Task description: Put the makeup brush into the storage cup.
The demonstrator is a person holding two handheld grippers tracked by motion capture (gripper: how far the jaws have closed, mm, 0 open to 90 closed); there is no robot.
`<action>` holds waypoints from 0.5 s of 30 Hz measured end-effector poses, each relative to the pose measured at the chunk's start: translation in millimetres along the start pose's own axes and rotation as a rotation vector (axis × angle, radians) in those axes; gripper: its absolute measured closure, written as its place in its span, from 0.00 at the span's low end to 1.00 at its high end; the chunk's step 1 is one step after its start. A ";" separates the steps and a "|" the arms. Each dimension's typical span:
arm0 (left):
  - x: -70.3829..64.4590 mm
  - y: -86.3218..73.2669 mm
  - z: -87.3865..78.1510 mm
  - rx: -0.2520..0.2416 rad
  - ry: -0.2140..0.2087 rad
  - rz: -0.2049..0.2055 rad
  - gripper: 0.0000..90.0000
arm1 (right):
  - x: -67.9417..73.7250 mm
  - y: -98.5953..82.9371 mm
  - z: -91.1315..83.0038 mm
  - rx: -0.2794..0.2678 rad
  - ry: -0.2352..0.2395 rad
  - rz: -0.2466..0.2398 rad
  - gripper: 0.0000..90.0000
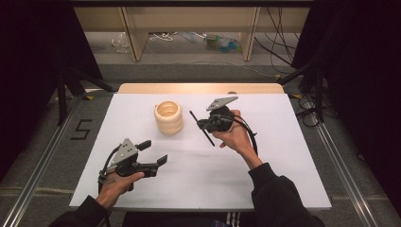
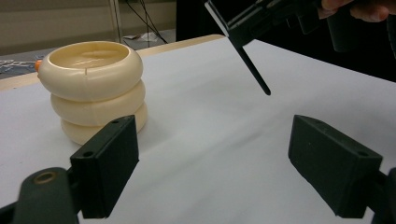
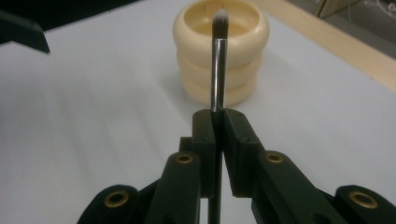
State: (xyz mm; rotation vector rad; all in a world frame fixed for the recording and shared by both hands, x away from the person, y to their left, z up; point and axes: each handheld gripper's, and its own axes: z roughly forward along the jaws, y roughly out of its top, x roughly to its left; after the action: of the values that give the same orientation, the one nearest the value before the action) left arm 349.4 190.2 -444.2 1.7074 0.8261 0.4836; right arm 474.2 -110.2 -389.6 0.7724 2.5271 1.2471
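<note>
A cream holder (image 1: 169, 117) shaped like three stacked rings stands open-topped on the white table (image 1: 265, 179), left of centre toward the back. My right gripper (image 1: 202, 124) is just to its right, shut on a thin black brush (image 1: 208, 136). In the right gripper view the brush (image 3: 218, 70) rises from between the jaws of my right gripper (image 3: 218, 126), its bristle tip level with the rim of the holder (image 3: 247, 70) behind it. My left gripper (image 1: 152, 152) rests open near the front left, nothing between its jaws. The left gripper view shows the holder (image 2: 93, 88) and brush (image 2: 252, 70) ahead of my left gripper (image 2: 212, 168).
A wooden strip (image 1: 198, 88) borders the table's far edge. Beyond it stand a wooden shelf frame (image 1: 137, 38) and cables on the floor (image 1: 279, 47). A "5" is marked on the floor (image 1: 81, 129) at the left, beside a metal rail (image 1: 42, 161).
</note>
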 end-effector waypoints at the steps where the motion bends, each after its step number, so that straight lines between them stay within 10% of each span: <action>1: -0.2 -0.1 0.1 0.000 0.000 -0.001 0.17 | -0.5 0.4 -1.3 -0.026 -0.008 0.011 0.93; 15: 0.4 -0.4 0.4 0.003 0.005 0.005 0.17 | -3.6 6.5 1.8 -0.219 -0.029 0.025 0.93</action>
State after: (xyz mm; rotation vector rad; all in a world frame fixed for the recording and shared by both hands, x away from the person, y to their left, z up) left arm 349.9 190.2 -444.7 1.7122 0.8268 0.4910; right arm 480.3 -107.7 -385.8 0.7660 2.3140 1.4793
